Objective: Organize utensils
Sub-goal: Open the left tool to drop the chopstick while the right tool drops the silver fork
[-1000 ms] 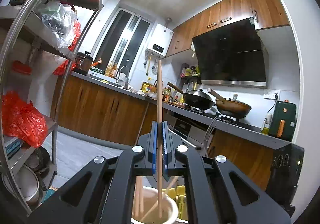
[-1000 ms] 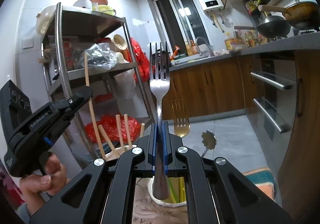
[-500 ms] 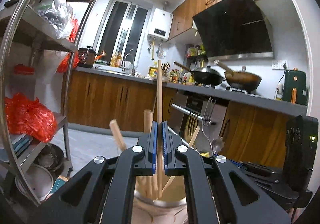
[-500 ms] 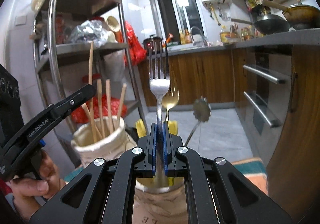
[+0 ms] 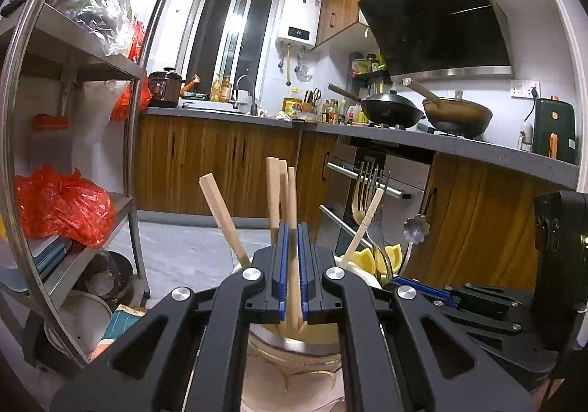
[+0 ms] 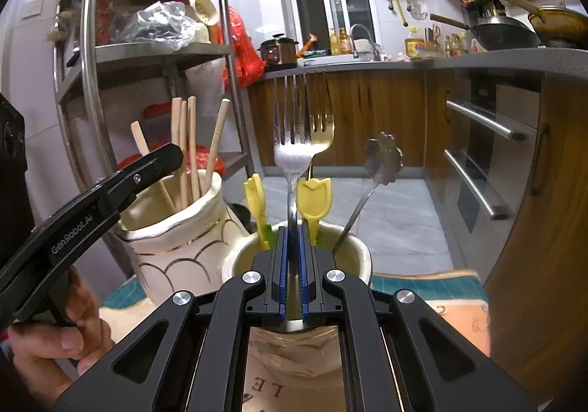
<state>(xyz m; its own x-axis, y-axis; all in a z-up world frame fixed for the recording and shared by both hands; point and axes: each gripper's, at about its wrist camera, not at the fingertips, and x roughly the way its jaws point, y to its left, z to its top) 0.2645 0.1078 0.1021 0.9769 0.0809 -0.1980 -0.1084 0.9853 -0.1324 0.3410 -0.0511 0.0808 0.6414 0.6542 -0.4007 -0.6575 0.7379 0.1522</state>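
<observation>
Left wrist view. Left gripper (image 5: 292, 276): jaws nearly closed, blue pads either side of one wooden chopstick (image 5: 292, 199), which stands upright between them. A second ago this chopstick rose high above the pads; now only a short length shows above them, and its lower end is inside the cream vase (image 5: 290, 371). Other chopsticks (image 5: 224, 217) lean in the same vase. Whether the pads still press the stick cannot be told for sure; a narrow gap appears on each side. Judgement: insertion is all but complete, release is the remaining step.

Right wrist view. Right gripper (image 6: 292, 265): jaws drawn in tight on the handle of a silver fork (image 6: 292, 140), tines up. Compared with a second ago the fork sits lower, its handle down inside the lettered cup (image 6: 352, 250). Also in that cup: gold fork (image 6: 323, 134), flower-ended spoon (image 6: 382, 155), two yellow tulip-topped picks (image 6: 314, 197). The vase of chopsticks stands just beside the cup, at its left. Judgement: fork is placed among like items, ready for letting go.
</observation>
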